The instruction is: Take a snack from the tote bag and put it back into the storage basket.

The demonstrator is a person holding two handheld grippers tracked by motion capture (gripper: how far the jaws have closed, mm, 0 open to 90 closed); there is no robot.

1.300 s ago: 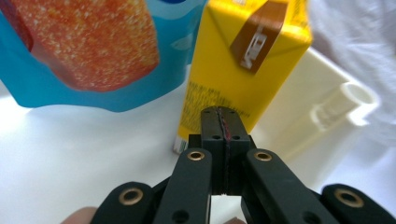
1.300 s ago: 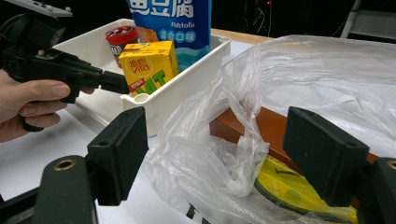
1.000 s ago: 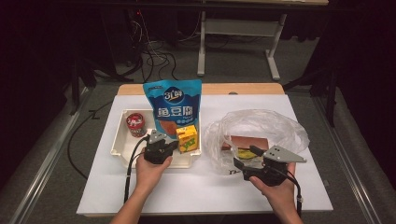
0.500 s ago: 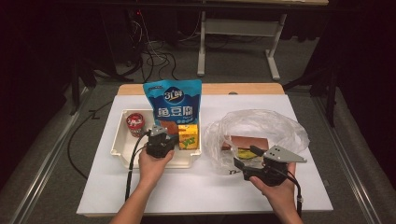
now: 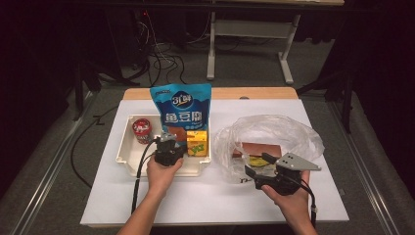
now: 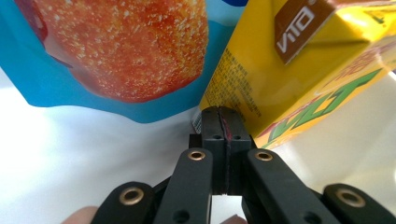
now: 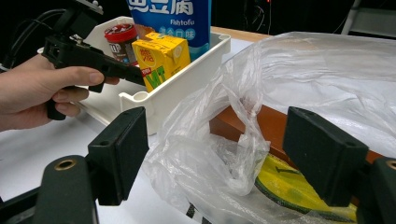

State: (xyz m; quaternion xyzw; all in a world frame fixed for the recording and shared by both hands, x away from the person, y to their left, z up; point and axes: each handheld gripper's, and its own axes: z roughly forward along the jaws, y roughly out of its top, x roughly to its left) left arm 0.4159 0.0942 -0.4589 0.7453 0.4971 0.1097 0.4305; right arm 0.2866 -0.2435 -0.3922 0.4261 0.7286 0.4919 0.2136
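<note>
The left gripper (image 6: 223, 122), pressed together on nothing, touches the yellow carton (image 6: 299, 70) in the white tray (image 5: 128, 164). The right gripper (image 7: 219, 154) is spread at the clear plastic bag (image 7: 299, 93).

Inside the white tray (image 5: 128, 161), the blue pouch (image 5: 183, 110) stands upright at the back and the yellow carton (image 5: 197, 143) sits just in front of it, crowding the right half. The red can (image 5: 142, 131) blocks the back left corner. Bare tray floor lies in front of the can. The crumpled plastic bag (image 5: 274, 132) covers the right worktop (image 5: 205, 196); its front strip lies bare.
</note>
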